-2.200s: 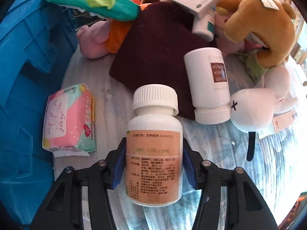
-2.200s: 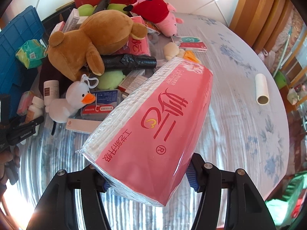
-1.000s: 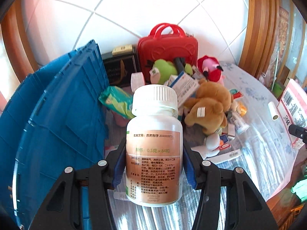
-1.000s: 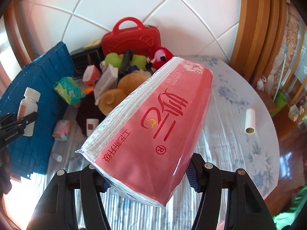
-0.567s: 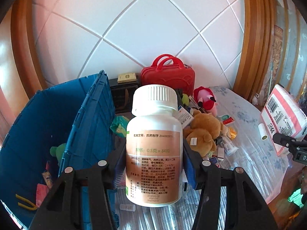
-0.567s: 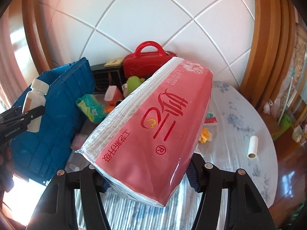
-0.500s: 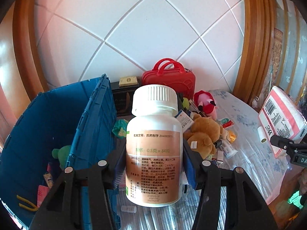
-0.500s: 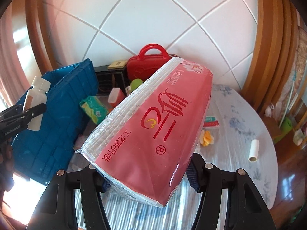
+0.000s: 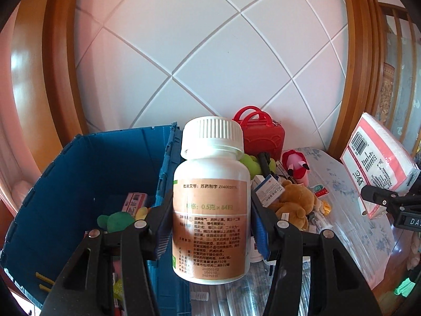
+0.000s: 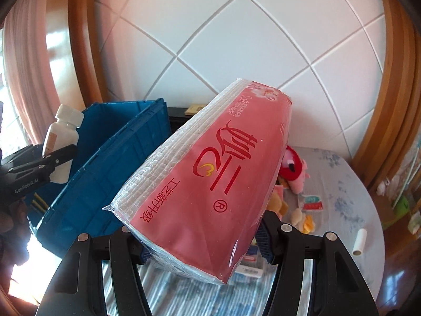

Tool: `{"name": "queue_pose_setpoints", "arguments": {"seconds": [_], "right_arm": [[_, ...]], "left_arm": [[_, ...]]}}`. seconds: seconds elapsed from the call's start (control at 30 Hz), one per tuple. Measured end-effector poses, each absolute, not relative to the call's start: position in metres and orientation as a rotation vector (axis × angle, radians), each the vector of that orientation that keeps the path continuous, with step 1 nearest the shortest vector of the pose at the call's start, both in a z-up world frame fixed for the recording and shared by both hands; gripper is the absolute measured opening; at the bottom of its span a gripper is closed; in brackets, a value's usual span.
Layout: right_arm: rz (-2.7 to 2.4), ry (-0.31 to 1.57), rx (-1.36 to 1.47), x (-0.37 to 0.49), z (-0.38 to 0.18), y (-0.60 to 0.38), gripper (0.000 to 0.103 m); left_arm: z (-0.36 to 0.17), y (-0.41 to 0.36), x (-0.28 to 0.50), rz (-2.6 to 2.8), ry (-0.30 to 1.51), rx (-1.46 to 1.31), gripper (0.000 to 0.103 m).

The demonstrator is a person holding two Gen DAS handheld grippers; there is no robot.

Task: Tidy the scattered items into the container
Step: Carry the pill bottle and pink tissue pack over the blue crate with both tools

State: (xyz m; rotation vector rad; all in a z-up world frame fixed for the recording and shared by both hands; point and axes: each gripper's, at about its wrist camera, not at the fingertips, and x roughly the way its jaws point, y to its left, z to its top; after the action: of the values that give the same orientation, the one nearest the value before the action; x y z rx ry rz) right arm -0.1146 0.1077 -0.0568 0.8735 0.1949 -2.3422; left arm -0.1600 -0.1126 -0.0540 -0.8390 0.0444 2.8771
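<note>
Nearest in the left wrist view, the left gripper (image 9: 211, 230) is clamped on a white plastic pill bottle with a ribbed white cap and an orange-brown label (image 9: 211, 210). Its blue pads press the label on both sides, low on the body, so the bottle stands upright between them and clear of the desk, probably so it can be carried over a wall and let go cleanly.

In the right wrist view, the right gripper (image 10: 204, 247) squeezes the near end of a long pink plastic-wrapped pack of paper tissues (image 10: 210, 173). The pack juts forward and upward from the jaws; gripping a soft pack at one end likely leaves the far end free to go in first.

Just beyond the bottle, to the left, sits the open blue plastic crate (image 9: 79, 184), the container. It already holds a green plush toy (image 9: 115, 221) and a small pink-and-white box (image 9: 135, 201). Neither held item is over the opening yet, as far as I can judge.

Further right on the pale floral-covered desk (image 9: 342, 184) lie a brown teddy bear (image 9: 294, 202), a red-and-pink plush toy (image 9: 296, 164) and, at the back against the wall, a red plastic toy case with handles (image 9: 263, 137), all still to be tidied.
</note>
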Motion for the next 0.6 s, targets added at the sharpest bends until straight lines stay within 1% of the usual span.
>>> {"name": "queue_pose_setpoints", "arguments": {"seconds": [0.27, 0.6], "right_arm": [[-2.274, 0.236, 0.815, -0.093, -0.040, 0.046, 0.061], [-2.209, 0.252, 0.779, -0.067, -0.035, -0.017, 0.061]], "left_arm": [[-0.042, -0.167, -0.155, 2.929, 0.005, -0.807, 0.051], [-0.036, -0.233, -0.147, 2.989, -0.013, -0.798, 0.051]]}}
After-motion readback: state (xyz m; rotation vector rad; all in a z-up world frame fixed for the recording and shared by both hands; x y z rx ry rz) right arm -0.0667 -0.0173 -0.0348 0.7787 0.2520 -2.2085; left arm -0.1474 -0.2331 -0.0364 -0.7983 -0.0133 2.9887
